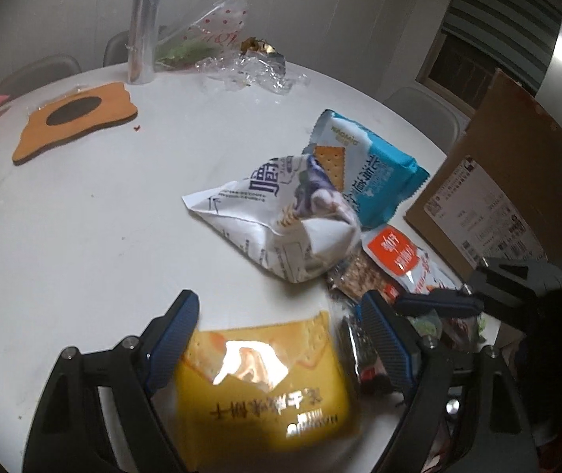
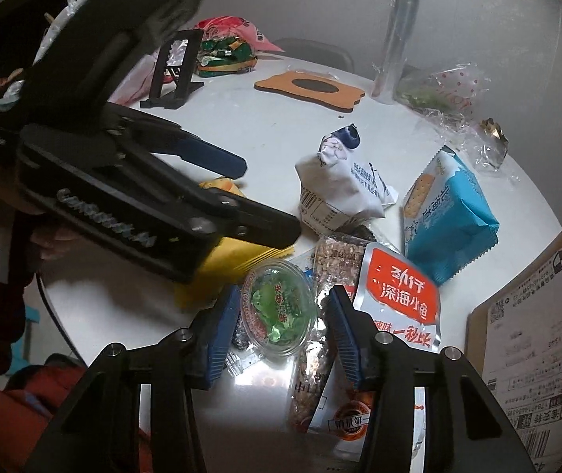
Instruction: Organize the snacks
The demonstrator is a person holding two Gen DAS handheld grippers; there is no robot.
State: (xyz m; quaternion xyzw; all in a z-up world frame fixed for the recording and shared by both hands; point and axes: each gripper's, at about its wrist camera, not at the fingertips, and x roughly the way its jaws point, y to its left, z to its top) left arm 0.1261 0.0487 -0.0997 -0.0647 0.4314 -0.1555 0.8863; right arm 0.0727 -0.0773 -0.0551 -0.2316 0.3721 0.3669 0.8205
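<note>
A pile of snacks lies on the white round table (image 1: 95,213). My left gripper (image 1: 277,311) is open with its fingers on either side of a yellow cracker pack (image 1: 265,382), which also shows in the right wrist view (image 2: 237,256). My right gripper (image 2: 283,315) is open around a clear jelly cup with green contents (image 2: 277,307). Beyond lie a white crumpled bag (image 1: 281,216), a blue cracker pack (image 1: 371,173), an orange-and-white fish snack pouch (image 2: 403,295) and a grain bar (image 2: 336,260). The left gripper (image 2: 269,201) shows from outside in the right wrist view.
A cardboard box (image 1: 517,181) stands at the right, close to the pile. A brown mat (image 1: 76,122), a clear roll (image 1: 145,23) and crumpled plastic wrap (image 1: 249,67) lie at the back. A black stand (image 2: 178,67) and more snack bags (image 2: 226,55) sit far left.
</note>
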